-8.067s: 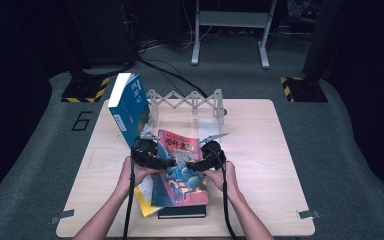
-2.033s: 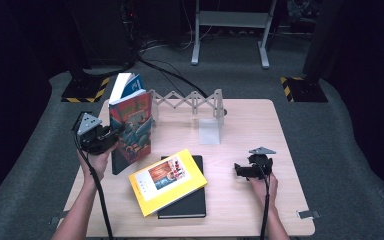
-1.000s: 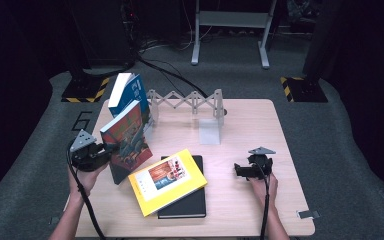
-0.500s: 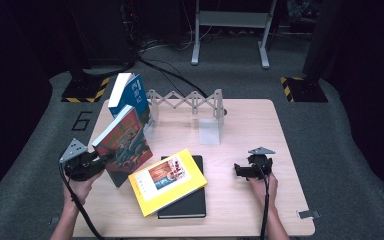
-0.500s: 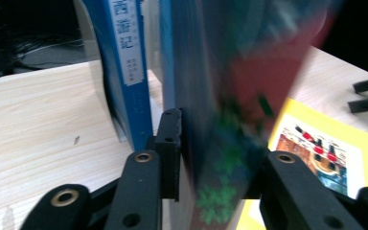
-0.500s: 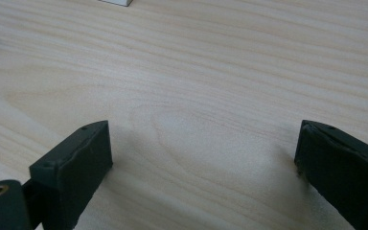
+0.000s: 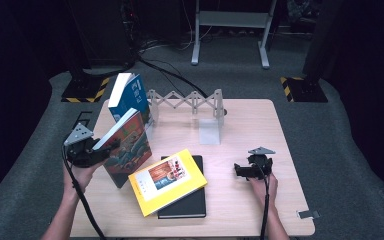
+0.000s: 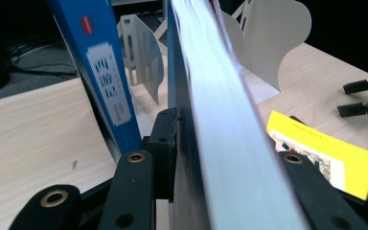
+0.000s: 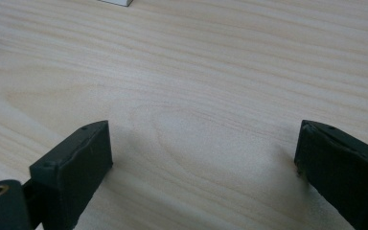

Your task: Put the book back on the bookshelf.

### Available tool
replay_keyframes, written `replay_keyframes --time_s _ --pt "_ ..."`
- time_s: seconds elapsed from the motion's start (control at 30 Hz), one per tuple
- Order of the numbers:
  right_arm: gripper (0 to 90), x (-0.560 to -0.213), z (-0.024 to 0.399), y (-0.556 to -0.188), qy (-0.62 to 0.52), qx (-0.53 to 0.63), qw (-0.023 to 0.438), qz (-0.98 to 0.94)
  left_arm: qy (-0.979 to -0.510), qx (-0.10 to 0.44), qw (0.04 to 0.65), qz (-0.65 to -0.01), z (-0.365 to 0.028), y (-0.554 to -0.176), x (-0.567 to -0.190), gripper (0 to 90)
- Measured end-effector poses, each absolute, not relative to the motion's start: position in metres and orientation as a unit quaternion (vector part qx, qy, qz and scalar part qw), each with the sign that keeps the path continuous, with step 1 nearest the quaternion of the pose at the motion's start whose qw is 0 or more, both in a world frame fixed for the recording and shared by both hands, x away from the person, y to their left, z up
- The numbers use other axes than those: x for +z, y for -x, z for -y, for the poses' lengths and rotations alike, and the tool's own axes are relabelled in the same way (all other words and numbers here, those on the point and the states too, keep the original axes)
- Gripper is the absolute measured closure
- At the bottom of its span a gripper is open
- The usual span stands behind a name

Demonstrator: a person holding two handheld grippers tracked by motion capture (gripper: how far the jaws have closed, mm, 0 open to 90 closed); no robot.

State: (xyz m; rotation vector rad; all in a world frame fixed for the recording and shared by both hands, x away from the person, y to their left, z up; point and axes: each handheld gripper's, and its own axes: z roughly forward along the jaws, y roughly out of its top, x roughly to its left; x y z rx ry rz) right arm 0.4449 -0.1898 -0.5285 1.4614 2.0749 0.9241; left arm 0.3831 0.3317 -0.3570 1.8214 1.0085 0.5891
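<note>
One blue book [image 7: 131, 96] already stands at the left end of the metal book rack [image 7: 187, 104]. The left gripper [image 7: 91, 152] has its jaws around the colorful book [image 7: 128, 148]. The jaws have just been opening a little, but the book sits between them and leans on its bottom edge, tilted, near the blue one. It looks like it must be stood up next. The yellow book [image 7: 167, 180] and the black book [image 7: 192, 206] under it lie flat, waiting. The right gripper [image 7: 244, 170] rests open and empty on the table [image 7: 260, 125], well apart.
</note>
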Motion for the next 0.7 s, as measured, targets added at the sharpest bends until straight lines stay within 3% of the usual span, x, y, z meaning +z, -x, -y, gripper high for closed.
replay_keyframes --time_s 0.27,0.47,0.7 --pt "5.1 -0.529 0.189 -0.445 -0.529 0.334 0.222 -0.748 -0.766 0.231 0.445 -0.403 -0.326 -0.393 -0.342 61.9" --pt "5.2 -0.529 0.189 -0.445 -0.53 0.333 0.223 -0.747 -0.769 0.241 0.424 -0.412 -0.319 -0.397 -0.338 72.9" --pt "5.2 -0.529 0.189 -0.445 -0.53 0.333 0.222 -0.747 -0.755 0.253 0.426 -0.43 -0.313 -0.399 -0.339 73.9"
